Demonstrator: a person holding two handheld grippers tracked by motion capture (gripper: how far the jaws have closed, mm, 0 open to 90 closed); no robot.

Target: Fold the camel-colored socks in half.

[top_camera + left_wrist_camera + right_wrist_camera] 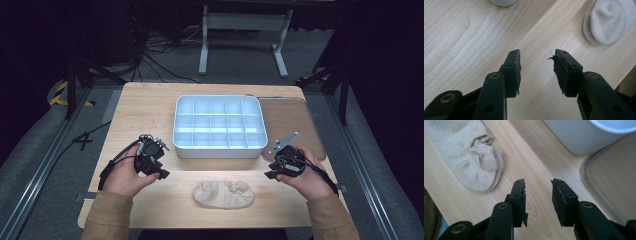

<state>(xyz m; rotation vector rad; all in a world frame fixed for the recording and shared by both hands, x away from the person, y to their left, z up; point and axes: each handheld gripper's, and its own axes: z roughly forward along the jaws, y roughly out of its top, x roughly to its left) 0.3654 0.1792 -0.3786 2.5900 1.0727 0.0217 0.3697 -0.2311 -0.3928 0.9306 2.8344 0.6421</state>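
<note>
A beige ankle sock (223, 194) lies flat near the table's front edge, between my two hands. In the left gripper view its toe end (607, 21) sits at the upper right. The right gripper view has the sock's open cuff (471, 152) at the upper left. A white compartment tray (219, 145) stands at the table's middle. My left gripper (161, 160) hovers left of the sock, open, with bare wood between its jaws (536, 66). My right gripper (272, 165) hovers right of the sock, open and holding nothing (538, 192).
A clear lid (292, 122) lies flat on the table to the right of the tray. The wooden table (145, 107) has bare room at the left and back. Cables and a white stand (245, 30) are on the floor beyond.
</note>
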